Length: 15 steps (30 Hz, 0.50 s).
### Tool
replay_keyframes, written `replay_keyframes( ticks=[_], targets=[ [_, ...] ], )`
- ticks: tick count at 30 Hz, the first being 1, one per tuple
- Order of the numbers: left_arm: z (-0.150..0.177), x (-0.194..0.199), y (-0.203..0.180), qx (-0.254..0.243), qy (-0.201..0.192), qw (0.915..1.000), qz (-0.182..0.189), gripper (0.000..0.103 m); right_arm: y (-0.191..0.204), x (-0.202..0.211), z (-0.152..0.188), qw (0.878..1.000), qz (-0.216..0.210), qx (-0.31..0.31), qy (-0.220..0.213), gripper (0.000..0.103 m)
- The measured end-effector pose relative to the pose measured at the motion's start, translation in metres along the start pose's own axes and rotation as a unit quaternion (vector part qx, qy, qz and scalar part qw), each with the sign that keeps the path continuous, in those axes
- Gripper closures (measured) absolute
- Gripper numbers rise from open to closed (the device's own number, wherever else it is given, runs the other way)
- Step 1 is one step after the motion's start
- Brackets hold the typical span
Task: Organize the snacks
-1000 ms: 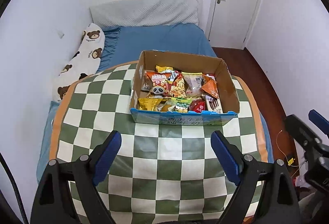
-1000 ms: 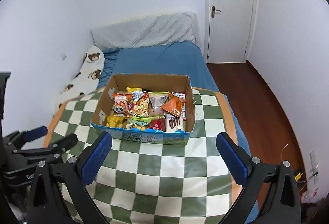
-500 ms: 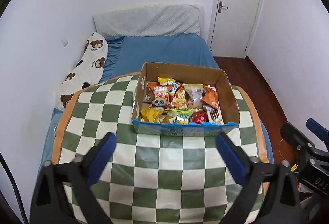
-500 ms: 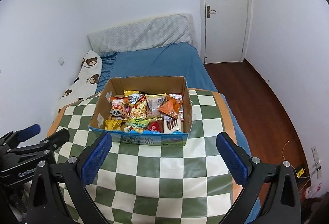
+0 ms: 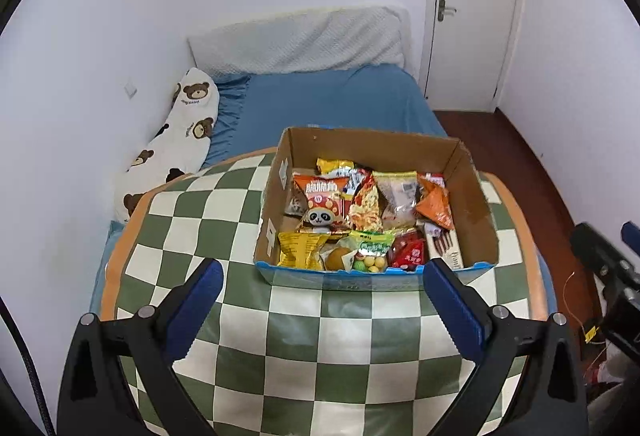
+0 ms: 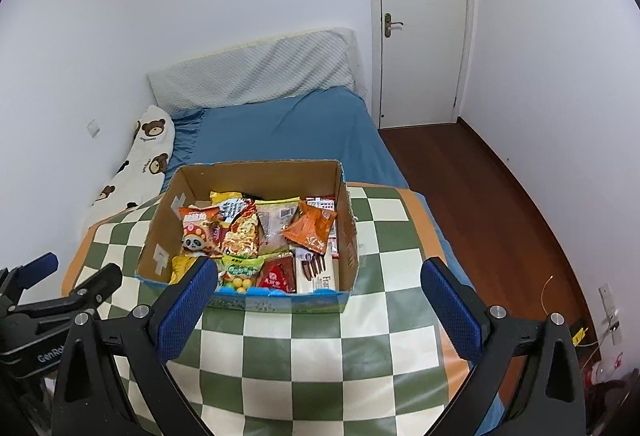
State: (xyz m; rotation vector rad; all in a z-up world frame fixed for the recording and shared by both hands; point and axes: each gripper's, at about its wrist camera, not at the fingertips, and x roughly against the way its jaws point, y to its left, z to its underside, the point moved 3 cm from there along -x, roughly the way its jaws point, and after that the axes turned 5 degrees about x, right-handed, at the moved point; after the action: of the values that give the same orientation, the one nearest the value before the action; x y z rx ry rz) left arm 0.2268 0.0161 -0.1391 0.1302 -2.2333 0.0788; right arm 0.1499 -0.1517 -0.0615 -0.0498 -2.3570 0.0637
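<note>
1. The cardboard box (image 5: 376, 204) sits on the far half of the checkered table (image 5: 280, 336), packed with snack packets: an orange panda packet (image 5: 320, 200) at the left, a folded orange packet (image 5: 436, 206) at the right, a yellow packet (image 5: 298, 248) and a red packet (image 5: 408, 252) along the near wall.
2. The left gripper (image 5: 320, 300) hangs above the near part of the table, jaws spread wide and holding nothing.
3. The right gripper (image 6: 320, 296) is likewise wide apart and empty, with its left pad overlapping the box's near corner in view; whether it touches cannot be told.
4. Over the last second both grippers have pulled back and risen, so the box looks smaller and more of the bed (image 6: 280, 132) shows.
5. Every snack lies inside the box, so the sorting appears finished or not yet started.
</note>
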Motion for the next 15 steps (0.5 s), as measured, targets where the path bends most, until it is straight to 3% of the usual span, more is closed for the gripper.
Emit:
replay_keyframes(
  ticks=[15],
  targets=[
    [-0.004, -0.016, 0.002, 0.000, 0.008, 1.0000, 0.002, 0.001, 0.003, -0.023, 0.001, 1.000, 0.013, 0.008, 0.014, 0.000]
  ],
)
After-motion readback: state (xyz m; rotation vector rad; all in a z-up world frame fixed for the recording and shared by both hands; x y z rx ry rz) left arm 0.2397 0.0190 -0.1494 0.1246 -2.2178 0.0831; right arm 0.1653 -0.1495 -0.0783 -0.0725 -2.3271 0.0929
